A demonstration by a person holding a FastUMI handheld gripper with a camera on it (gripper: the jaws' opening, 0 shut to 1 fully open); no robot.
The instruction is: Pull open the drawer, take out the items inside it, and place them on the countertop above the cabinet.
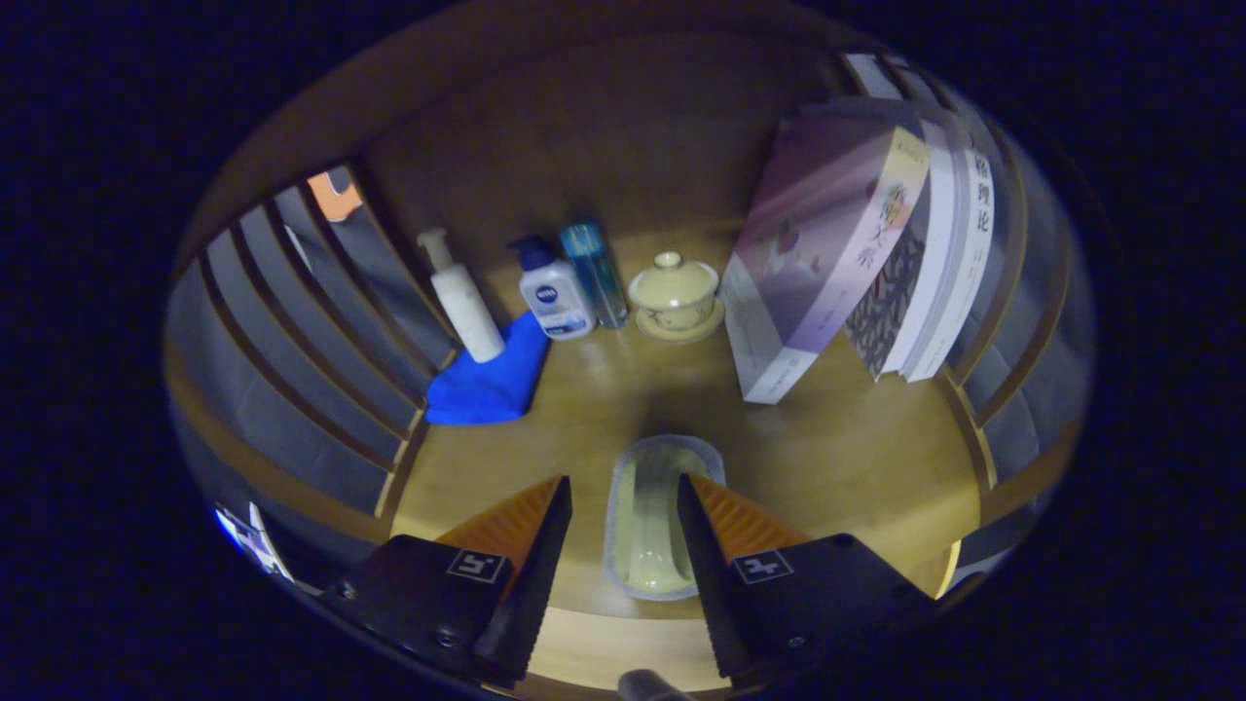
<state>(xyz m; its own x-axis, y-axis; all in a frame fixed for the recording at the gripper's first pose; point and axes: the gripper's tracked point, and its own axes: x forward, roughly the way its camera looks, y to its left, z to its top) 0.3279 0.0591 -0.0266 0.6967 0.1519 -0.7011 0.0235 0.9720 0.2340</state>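
Note:
A pale yellow-green oblong item in a clear, whitish-edged wrapper (650, 526) lies flat on the wooden countertop (857, 438). My gripper (623, 482) hangs just above it, open. The left finger (531, 555) stands a little off the item's left edge. The right finger (706, 555) overlaps its right edge. I cannot tell whether either finger touches the wrapper. The drawer and cabinet front are hidden below me.
Beyond the fingers stand a white pump bottle (465, 297), a blue-capped lotion bottle (553, 292), a slim teal bottle (596, 273) and a lidded cup on a saucer (674, 292). A blue cloth (492, 375) lies left. Books (827, 253) lean at the right. Slatted rails (292, 321) line both sides.

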